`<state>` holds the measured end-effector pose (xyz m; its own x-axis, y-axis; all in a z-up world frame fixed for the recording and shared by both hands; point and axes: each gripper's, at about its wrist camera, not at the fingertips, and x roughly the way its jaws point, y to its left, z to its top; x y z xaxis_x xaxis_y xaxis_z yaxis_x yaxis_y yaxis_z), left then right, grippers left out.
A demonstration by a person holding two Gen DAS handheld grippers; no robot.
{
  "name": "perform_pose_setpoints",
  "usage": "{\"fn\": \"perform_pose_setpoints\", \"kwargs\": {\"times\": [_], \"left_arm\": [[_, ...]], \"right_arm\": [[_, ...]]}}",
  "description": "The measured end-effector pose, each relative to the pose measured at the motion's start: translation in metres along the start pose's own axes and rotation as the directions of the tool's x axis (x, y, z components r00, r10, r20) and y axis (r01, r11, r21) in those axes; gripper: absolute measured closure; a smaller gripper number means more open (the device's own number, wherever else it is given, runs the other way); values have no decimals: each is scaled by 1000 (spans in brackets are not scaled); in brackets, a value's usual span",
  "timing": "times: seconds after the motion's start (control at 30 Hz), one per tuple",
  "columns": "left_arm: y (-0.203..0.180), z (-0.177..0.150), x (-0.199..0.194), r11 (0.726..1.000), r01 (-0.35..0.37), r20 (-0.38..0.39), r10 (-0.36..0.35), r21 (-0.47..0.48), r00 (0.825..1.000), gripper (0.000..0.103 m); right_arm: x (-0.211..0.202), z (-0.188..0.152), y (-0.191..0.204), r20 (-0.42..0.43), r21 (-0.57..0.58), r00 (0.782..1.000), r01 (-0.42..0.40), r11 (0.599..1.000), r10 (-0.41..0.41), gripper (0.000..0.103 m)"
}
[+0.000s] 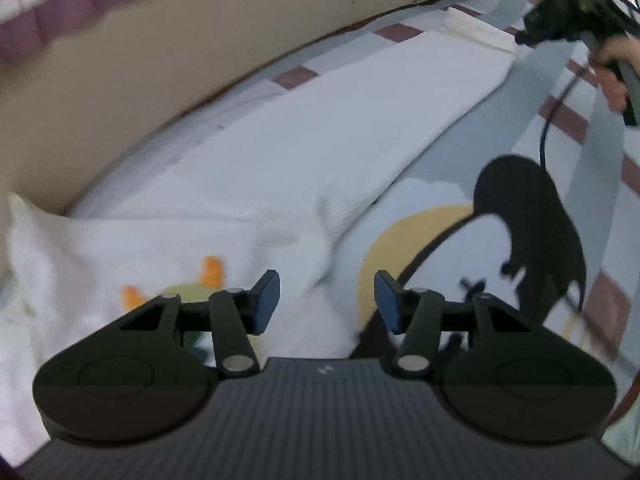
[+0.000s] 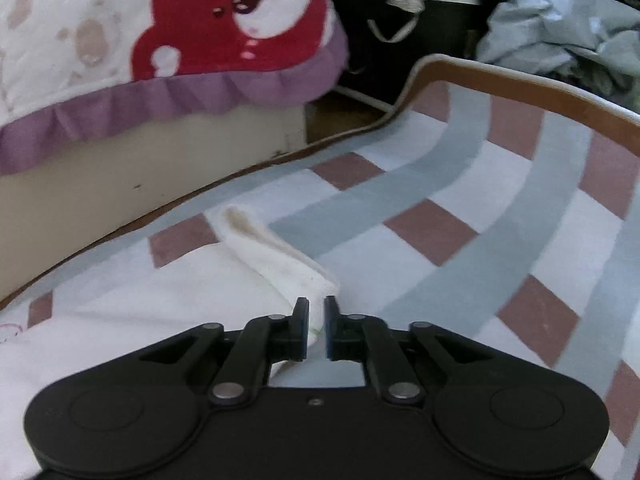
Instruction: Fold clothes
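Observation:
A long white knitted garment [image 1: 304, 128] lies stretched across the checked bed sheet [image 1: 440, 184], with an orange and green print on its near end [image 1: 208, 272]. My left gripper [image 1: 327, 304] hovers open over that near end, at the garment's right edge, with nothing pinched between its fingers. At the far end my right gripper [image 1: 524, 36] meets the cuff, held by a person's hand [image 1: 612, 76]. In the right wrist view the right gripper [image 2: 317, 322] is shut on the corner of the white cuff [image 2: 276, 252], and cloth shows in the narrow gap between the pads.
A beige panel [image 2: 120, 184] runs along the bed's left side, under a quilt with a red bear and purple frill [image 2: 192, 40]. The brown bed edge [image 2: 520, 80] curves behind, with a grey-blue clothes pile [image 2: 560, 28] beyond. A black animal print [image 1: 528, 216] marks the sheet.

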<state>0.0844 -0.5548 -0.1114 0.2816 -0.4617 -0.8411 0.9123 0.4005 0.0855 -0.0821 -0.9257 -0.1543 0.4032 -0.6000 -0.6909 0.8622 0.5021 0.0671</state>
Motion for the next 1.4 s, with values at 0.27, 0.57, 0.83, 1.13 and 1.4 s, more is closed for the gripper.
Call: {"fn": "perform_pose_setpoints", "kwargs": {"times": [0.27, 0.57, 0.83, 1.13, 1.4], "left_arm": [[81, -25, -40, 966, -86, -16, 85, -245, 996, 46], [126, -74, -49, 900, -52, -83, 17, -433, 996, 46], [140, -101, -28, 815, -37, -110, -33, -579, 993, 39], [113, -106, -54, 933, -49, -106, 12, -355, 994, 103], [126, -130, -99, 922, -93, -109, 56, -377, 992, 93]], "right_arm": [[-43, -10, 69, -41, 10, 947, -319, 948, 320, 72], [-52, -75, 161, -437, 176, 623, -648, 741, 649, 57], [-46, -112, 189, -464, 182, 589, -668, 722, 662, 38], [-71, -99, 210, -187, -209, 797, -604, 769, 575, 103], [-71, -97, 225, -197, -433, 935, -353, 830, 294, 103]]}}
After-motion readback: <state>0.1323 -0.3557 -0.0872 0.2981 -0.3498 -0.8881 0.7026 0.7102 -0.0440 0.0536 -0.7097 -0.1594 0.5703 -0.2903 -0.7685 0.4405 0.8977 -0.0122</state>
